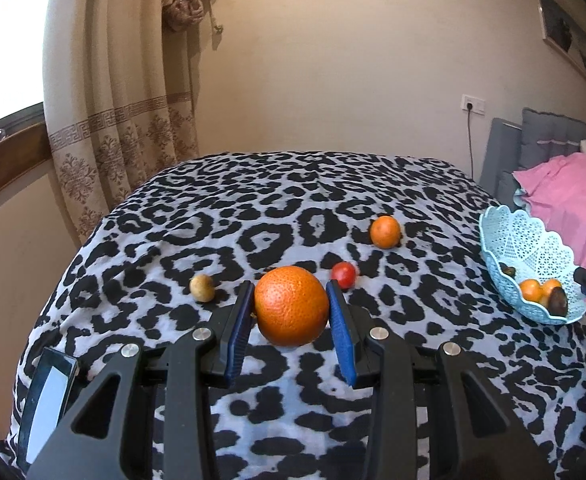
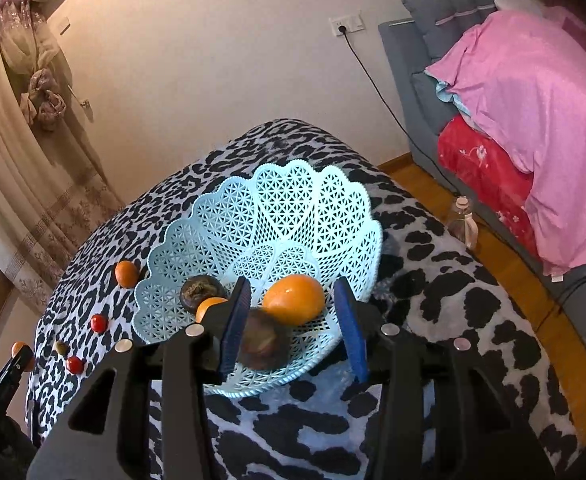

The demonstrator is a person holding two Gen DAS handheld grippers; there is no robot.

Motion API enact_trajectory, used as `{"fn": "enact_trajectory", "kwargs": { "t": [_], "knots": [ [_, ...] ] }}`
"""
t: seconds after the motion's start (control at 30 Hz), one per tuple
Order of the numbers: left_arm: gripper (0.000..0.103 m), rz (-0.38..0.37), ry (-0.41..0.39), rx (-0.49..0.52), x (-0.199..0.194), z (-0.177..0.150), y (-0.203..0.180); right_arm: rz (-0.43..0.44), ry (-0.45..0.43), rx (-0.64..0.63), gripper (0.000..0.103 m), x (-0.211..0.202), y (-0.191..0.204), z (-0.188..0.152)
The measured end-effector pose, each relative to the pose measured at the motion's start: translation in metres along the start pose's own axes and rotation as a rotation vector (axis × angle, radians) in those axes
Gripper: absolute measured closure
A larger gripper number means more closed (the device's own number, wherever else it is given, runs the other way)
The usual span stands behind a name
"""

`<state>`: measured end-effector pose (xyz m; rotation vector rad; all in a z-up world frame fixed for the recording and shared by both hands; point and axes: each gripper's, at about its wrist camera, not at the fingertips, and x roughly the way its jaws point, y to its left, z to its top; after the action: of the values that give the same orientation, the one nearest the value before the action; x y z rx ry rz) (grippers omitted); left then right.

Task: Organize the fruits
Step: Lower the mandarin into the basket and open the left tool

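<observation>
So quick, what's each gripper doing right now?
Left gripper: closed on the big orange.
Right gripper: open over the basket, holding nothing.

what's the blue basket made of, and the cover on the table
The basket looks like moulded plastic, pale blue and matte: its walls are a stiff, regular lattice with a scalloped rim and a rope-patterned base edge. The cover looks like soft woven or fleece fabric with a black-and-grey leopard print: it drapes over the edges and wrinkles around the fruit. The exact fibre cannot be told.
</observation>
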<state>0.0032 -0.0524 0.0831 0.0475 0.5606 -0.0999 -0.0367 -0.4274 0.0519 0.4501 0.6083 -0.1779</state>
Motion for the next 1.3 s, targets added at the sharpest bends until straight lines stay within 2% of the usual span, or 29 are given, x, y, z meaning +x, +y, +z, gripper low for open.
{"fn": "enact_trajectory", "kwargs": {
  "t": [0.33, 0.43, 0.5, 0.73, 0.8, 0.87, 1.3],
  "knots": [
    [0.066, -0.066, -0.003, 0.069, -0.004, 0.006, -0.039, -0.022, -0.045, -0.024, 0.058, -0.011, -0.007, -0.002],
    [0.066, -0.088, -0.006, 0.088, -0.006, 0.009, -0.051, -0.015, -0.052, -0.014, 0.052, -0.013, -0.01, -0.002],
    [0.066, -0.105, -0.006, 0.1, -0.007, 0.011, -0.06, -0.01, -0.055, -0.013, 0.052, -0.014, -0.011, -0.002],
    [0.066, -0.196, 0.006, 0.138, -0.006, 0.018, -0.097, -0.02, -0.078, -0.038, 0.052, -0.022, -0.016, -0.005],
    [0.066, -0.216, 0.009, 0.149, -0.006, 0.019, -0.106, -0.022, -0.088, -0.032, 0.048, -0.025, -0.02, -0.006],
    [0.066, -0.24, 0.015, 0.161, -0.005, 0.019, -0.117, -0.022, -0.094, -0.02, 0.044, -0.026, -0.024, -0.006],
    [0.066, -0.394, 0.096, 0.211, 0.015, 0.021, -0.18, -0.013, -0.094, 0.004, 0.043, -0.023, -0.031, -0.011]
  ]
}}
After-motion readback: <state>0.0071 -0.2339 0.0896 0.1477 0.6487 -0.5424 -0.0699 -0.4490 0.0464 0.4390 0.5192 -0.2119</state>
